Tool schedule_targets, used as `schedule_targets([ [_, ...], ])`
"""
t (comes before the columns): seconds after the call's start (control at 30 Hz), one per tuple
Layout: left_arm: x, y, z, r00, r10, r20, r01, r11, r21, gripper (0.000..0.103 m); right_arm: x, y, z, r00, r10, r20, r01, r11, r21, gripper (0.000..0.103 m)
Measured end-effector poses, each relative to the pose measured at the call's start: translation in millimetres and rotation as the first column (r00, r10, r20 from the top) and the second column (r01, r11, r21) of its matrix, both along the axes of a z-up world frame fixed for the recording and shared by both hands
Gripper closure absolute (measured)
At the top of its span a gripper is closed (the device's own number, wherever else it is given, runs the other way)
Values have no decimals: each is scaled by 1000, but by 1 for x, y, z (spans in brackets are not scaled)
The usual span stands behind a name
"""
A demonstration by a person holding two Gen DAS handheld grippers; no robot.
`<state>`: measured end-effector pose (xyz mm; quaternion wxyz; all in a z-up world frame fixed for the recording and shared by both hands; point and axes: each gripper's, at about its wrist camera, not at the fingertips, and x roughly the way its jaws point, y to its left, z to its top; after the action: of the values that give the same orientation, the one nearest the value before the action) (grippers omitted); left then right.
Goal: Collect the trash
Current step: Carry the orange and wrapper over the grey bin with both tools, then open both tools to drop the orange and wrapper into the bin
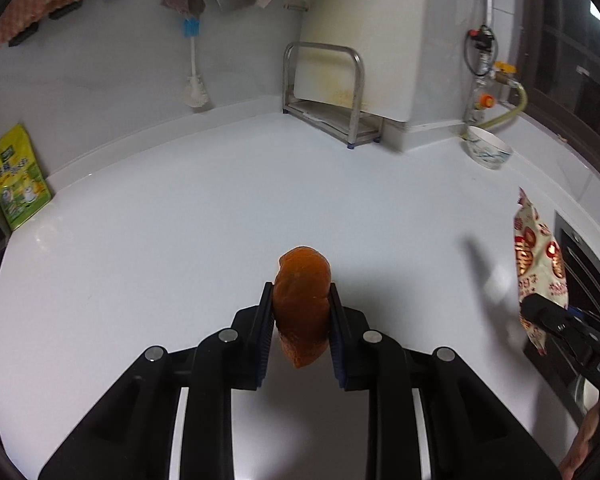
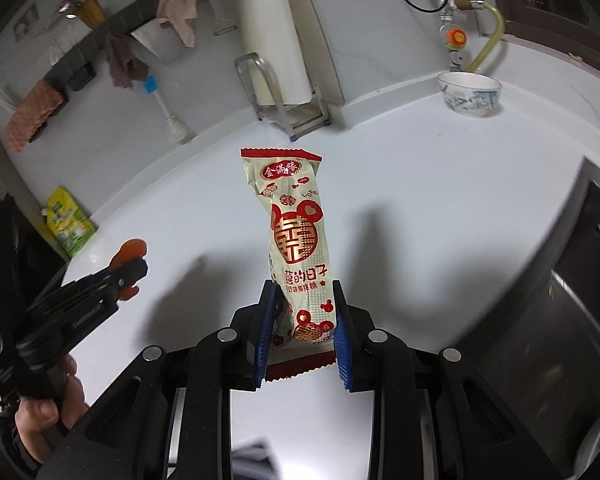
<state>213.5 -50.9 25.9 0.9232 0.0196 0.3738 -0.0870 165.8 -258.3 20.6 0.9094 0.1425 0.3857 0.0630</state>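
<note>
Two grippers raised over white glossy countertop [image 1: 180, 220], wide bare surface ahead. Far edge: steel rack [image 1: 324, 92], patterned ceramic bowl [image 2: 470, 94], yellow-green pouch [image 1: 18, 178] left. Left gripper [image 1: 302, 316] clamped on orange peel piece [image 1: 302, 300]. Right gripper [image 2: 302, 320] clamped on cream-and-red plastic snack wrapper [image 2: 296, 232], upright, clear of counter.
</note>
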Motion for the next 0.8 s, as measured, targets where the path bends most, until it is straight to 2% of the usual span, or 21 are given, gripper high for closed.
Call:
schedule_targets([
  [0.2,-91,5,5,997,-59,45,58,998,11,78,-80,12,14,997,-53,53,52,998,21,77],
  [0.4,-164,6,1,992,-111,66,111,994,6,78,-155,35,14,995,-62,82,66,997,-41,77],
  [0.57,-201,11,-10,991,-124,49,125,992,-9,78,-205,53,5,996,-36,79,42,996,-77,77],
  [0.63,-212,12,-16,991,-127,43,127,992,-7,78,-222,55,-3,997,-31,74,35,998,-54,77],
  [0.73,-228,13,-26,991,-131,25,131,991,-17,78,-243,59,-25,999,-25,34,26,999,-31,77],
  [0.8,-236,12,-35,991,-135,8,135,991,-21,78,-250,62,-38,1000,-22,3,22,998,-52,77],
])
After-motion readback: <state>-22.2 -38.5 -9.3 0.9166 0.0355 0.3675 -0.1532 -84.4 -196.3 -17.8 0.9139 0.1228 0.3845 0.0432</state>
